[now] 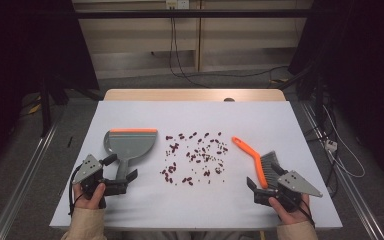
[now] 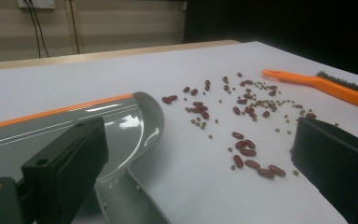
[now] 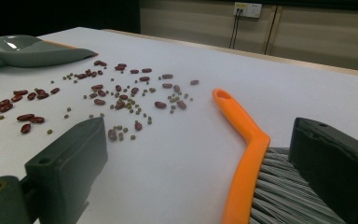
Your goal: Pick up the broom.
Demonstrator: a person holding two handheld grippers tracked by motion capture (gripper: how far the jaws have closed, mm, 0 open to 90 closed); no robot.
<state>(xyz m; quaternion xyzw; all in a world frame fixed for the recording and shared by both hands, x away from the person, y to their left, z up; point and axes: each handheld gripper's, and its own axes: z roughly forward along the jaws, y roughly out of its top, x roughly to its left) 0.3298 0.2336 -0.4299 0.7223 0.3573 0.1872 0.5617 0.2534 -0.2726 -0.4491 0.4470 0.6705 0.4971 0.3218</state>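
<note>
On the table (image 1: 130, 210), which is covered in a pale sheet, a grey dustpan (image 1: 128, 144) with an orange front edge lies at the left, its handle pointing back toward the person. An orange-handled brush (image 1: 258, 161) with grey bristles lies at the right, its handle tip pointing away and toward the middle. Between them a scatter of red beans (image 1: 195, 156) mixed with smaller greenish grains is spread over the sheet, well apart from both the dustpan and the brush. The left gripper (image 1: 121, 175), held in the person's left hand (image 1: 91, 196), sits at the near end of the dustpan's handle with its jaws wide apart; the handle lies between them, and in the left gripper view the pads stand clear of it, so nothing is gripped. In that view the dustpan (image 2: 74, 128) fills the lower left and the beans (image 2: 242, 116) lie beyond the right jaw. The right gripper (image 1: 266, 181), in the right hand (image 1: 290, 210), is likewise spread wide and holds nothing; its jaws straddle the bristle end of the brush. In the right gripper view the brush (image 3: 244, 158) runs up between the jaws, bristles beside the right jaw, with the beans (image 3: 116, 93) farther off at the left.
</note>
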